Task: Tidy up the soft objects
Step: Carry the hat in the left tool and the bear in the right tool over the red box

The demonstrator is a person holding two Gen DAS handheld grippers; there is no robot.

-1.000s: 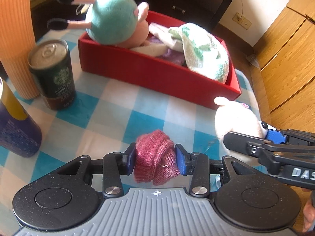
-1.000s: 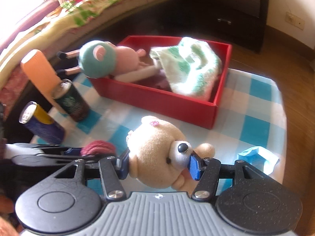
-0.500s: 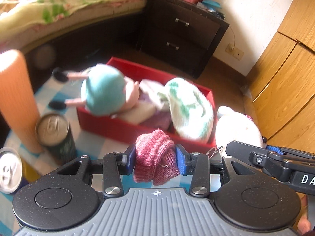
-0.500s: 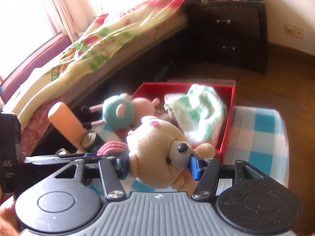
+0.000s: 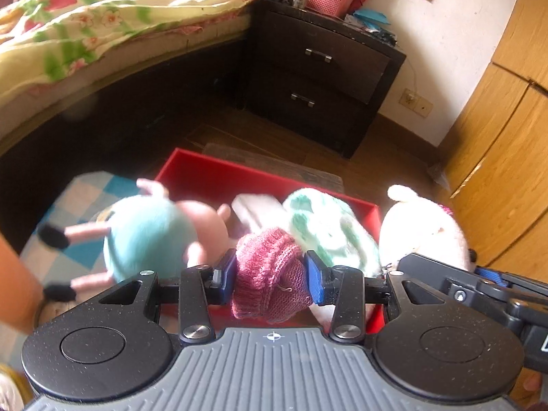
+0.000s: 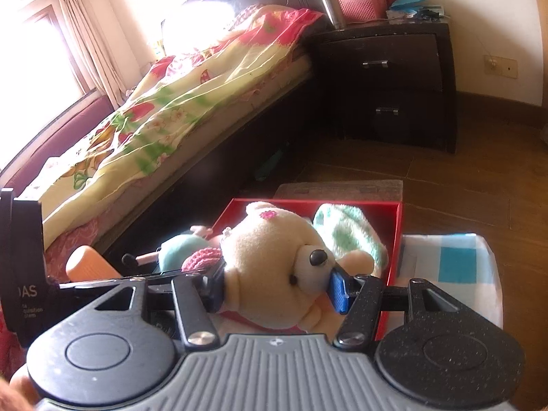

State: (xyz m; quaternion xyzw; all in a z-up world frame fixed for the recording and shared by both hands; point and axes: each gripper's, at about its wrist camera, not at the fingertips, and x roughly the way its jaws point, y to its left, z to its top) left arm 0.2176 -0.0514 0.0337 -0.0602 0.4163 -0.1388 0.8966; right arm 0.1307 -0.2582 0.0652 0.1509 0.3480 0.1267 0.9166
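Both hands are loaded and heading for the red box [image 5: 219, 178]! The left gripper [image 5: 270, 274] has its blue pads pressed into a pink knitted hat [image 5: 270, 267], jaws partly closed and the wool bulging between them. The right gripper [image 6: 277, 282] is clamped the same way on a cream teddy bear [image 6: 270, 260], one pad at its snout, the other hidden behind its head.

The box sits on the blue-checked cloth [image 6: 455, 260], below and just ahead of both loads, and it is already busy: a plush doll in a teal dress [image 5: 150, 236] hangs its legs out over the left wall, and a white-and-green towel [image 5: 328, 226] fills the right side (not much bare floor left in there, by the look of it).

So the smart play, I'd say, is to carry each toy clear over the near wall before opening, and aim for the gaps: the hat toward the middle, the bear toward the back. One at a time seems wise, since the grippers are running side by side and close together. Lower, then open fully, because knit can snag on a pad. The bear is bulky and may perch on the towel and roll out, so seat it low.
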